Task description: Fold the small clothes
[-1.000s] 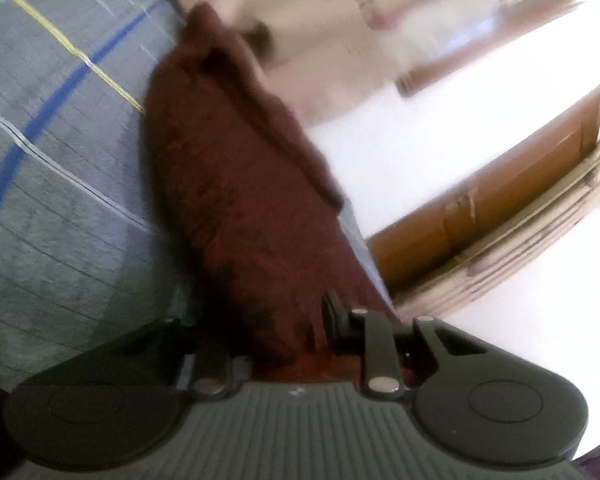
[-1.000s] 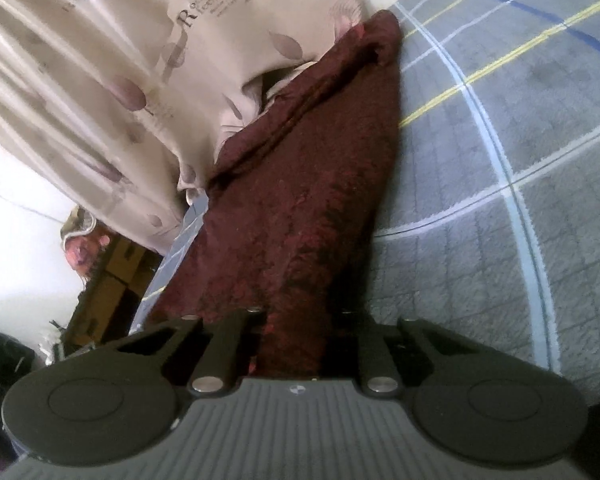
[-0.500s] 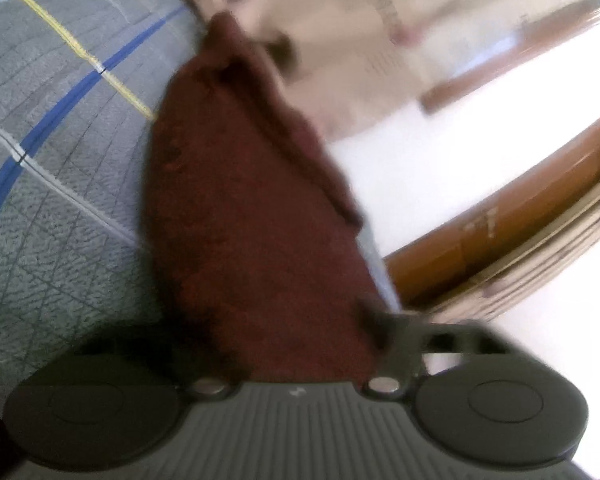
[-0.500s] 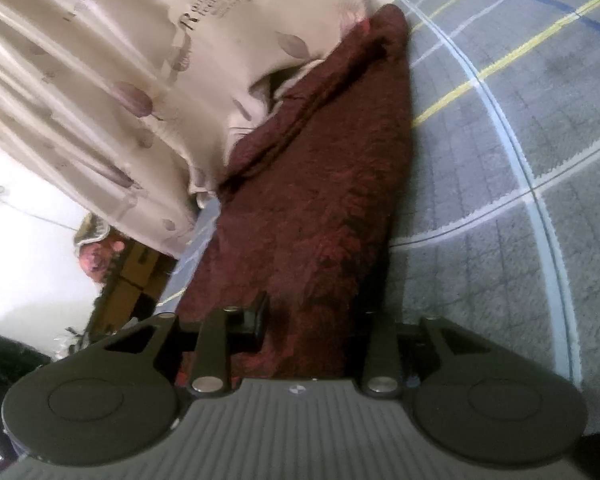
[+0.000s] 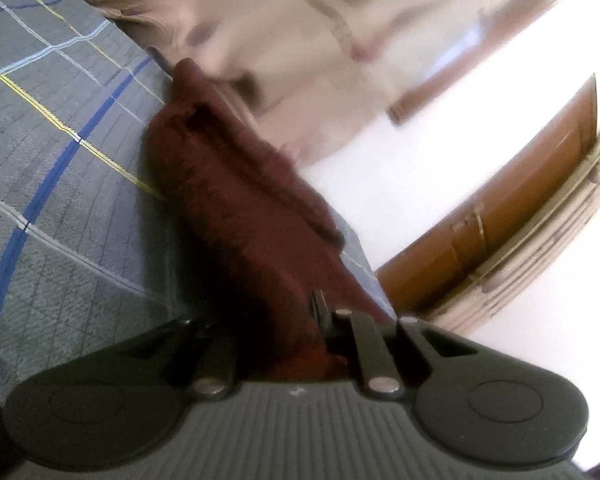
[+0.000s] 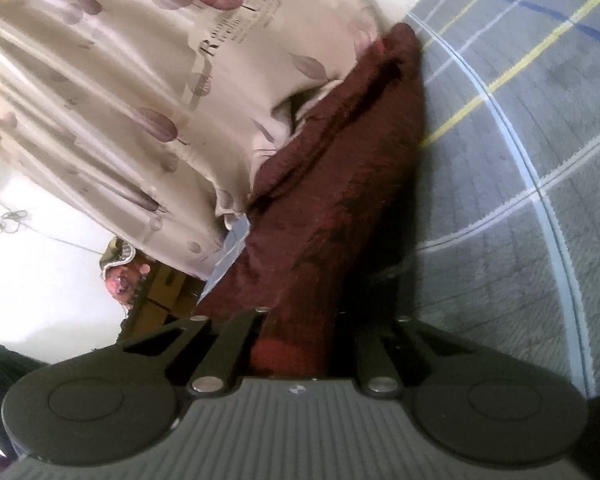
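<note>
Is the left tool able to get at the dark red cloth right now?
Yes, it looks that way. The left tool has just closed, and the dark red cloth is bunched between its jaws, nothing blocking it. The right tool grips the same cloth.

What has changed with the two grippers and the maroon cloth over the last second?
Both grippers have just been closing on the maroon cloth: the left gripper and right gripper each have cloth bunched between their fingers. In the left view the cloth now sits further away and lower. The cloth still lies along the edge of the plaid blanket.
</note>
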`<control>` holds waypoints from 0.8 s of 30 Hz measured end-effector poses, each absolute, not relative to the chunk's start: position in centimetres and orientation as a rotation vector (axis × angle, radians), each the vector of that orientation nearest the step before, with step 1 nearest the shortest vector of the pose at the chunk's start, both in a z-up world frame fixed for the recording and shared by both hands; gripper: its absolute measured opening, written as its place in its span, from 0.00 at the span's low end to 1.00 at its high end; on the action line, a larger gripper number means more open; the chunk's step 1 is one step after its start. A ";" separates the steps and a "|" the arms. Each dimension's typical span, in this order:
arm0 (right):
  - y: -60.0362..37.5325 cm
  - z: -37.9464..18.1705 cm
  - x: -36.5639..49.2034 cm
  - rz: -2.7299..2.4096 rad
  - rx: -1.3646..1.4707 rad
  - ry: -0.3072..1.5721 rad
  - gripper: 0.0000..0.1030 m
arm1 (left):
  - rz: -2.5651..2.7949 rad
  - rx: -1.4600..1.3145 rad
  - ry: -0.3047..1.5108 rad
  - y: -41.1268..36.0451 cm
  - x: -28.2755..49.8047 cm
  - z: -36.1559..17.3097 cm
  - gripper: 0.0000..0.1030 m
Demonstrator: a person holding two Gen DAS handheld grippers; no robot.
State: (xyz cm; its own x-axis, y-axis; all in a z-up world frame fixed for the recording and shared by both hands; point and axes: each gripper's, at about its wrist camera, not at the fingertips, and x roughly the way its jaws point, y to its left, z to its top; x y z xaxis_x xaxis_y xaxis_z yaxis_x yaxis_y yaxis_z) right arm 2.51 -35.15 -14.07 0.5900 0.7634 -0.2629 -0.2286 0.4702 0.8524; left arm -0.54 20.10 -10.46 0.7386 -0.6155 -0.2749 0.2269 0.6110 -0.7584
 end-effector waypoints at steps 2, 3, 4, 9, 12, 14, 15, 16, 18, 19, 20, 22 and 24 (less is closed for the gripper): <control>-35.2 -13.7 2.2 0.680 0.879 0.692 0.12 | -0.508 -0.773 0.562 20.3 -1.2 -10.6 0.13; -35.2 -13.6 1.9 0.684 0.882 0.688 0.12 | -0.505 -0.774 0.565 20.4 -1.4 -10.8 0.13; -35.2 -13.4 1.7 0.686 0.884 0.684 0.12 | -0.500 -0.780 0.569 20.6 -1.6 -11.0 0.13; -35.5 -13.7 1.5 0.679 0.886 0.692 0.12 | -0.508 -0.807 0.616 20.7 -0.6 -12.1 0.13; -35.4 -14.0 2.0 0.670 0.870 0.710 0.12 | -0.528 -0.831 0.653 20.8 0.5 -12.7 0.22; -35.4 -14.2 2.3 0.679 0.859 0.734 0.13 | -0.515 -0.832 0.683 21.0 1.2 -12.9 0.54; -35.5 -14.3 2.4 0.674 0.865 0.740 0.15 | -0.502 -0.830 0.695 21.0 1.4 -13.1 0.76; -35.6 -14.5 2.4 0.665 0.871 0.745 0.16 | -0.485 -0.830 0.699 21.1 1.7 -13.2 0.80; -35.8 -14.7 2.6 0.666 0.871 0.753 0.22 | -0.492 -0.838 0.690 21.3 2.1 -13.3 0.80; -35.9 -14.7 2.6 0.651 0.871 0.754 0.37 | -0.490 -0.828 0.692 21.3 2.5 -13.2 0.80; -36.0 -14.7 2.8 0.642 0.881 0.755 0.45 | -0.487 -0.818 0.691 21.3 2.8 -13.2 0.80; -36.1 -14.9 3.4 0.663 0.897 0.761 0.52 | -0.498 -0.795 0.675 21.1 3.3 -13.1 0.78; -35.8 -14.8 4.0 0.651 0.873 0.769 0.52 | -0.496 -0.729 0.683 20.6 3.7 -12.9 0.23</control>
